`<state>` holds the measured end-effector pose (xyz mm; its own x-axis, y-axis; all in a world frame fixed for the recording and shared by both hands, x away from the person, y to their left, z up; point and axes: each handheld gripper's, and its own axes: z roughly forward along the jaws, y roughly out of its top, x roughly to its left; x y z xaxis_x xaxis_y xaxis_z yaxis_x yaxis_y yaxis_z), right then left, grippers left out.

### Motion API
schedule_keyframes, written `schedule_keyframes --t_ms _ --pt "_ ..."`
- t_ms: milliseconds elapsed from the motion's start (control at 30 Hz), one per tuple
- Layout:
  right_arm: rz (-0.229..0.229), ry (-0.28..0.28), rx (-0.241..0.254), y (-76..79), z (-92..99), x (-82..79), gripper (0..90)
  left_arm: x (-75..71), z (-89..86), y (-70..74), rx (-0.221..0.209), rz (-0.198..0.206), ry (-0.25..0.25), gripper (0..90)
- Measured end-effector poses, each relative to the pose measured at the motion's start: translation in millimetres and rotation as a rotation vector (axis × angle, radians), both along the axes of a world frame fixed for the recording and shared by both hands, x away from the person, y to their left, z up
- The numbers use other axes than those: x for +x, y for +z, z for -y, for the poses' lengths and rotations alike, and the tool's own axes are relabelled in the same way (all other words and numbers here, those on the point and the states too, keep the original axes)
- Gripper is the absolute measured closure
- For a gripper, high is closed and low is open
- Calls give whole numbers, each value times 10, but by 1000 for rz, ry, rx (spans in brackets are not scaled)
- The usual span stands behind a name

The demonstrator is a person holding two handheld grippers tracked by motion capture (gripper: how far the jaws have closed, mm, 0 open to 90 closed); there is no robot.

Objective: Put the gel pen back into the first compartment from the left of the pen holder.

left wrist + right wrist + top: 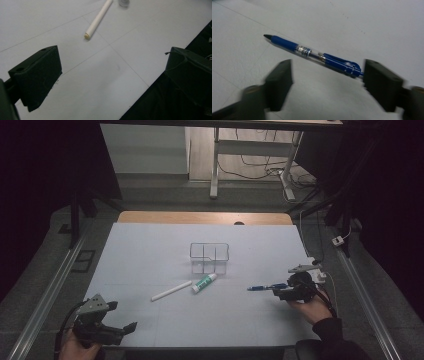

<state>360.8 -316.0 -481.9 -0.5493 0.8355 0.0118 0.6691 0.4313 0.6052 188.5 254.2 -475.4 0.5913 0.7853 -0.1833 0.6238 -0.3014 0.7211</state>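
I had the right gripper (282,290) at the blue pen (312,54), which lay on the counter (150,250) right of the wire basket (209,257). Fingers (279,82) spread, not pinching it. It looked light, stiff, slippery; I judged mid-barrel best.

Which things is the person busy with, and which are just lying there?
Busy with:
right claw, open around
blue click pen

Just lying there:
white plastic stick
white tube with green label
clear divided box
left claw, open
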Motion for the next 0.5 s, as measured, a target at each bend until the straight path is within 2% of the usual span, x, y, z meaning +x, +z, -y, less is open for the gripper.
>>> schedule_keyframes --t_ms 133,267,500 --pt "-10 26 -8 22 35 114 650 2 1 -1 1 -1 -1 9" --pt "-11 62 -55 6 21 263 893 2 2 -1 3 -2 -1 11" --pt "-25 52 -93 -74 2 470 893 3 4 -3 4 -3 -1 13"
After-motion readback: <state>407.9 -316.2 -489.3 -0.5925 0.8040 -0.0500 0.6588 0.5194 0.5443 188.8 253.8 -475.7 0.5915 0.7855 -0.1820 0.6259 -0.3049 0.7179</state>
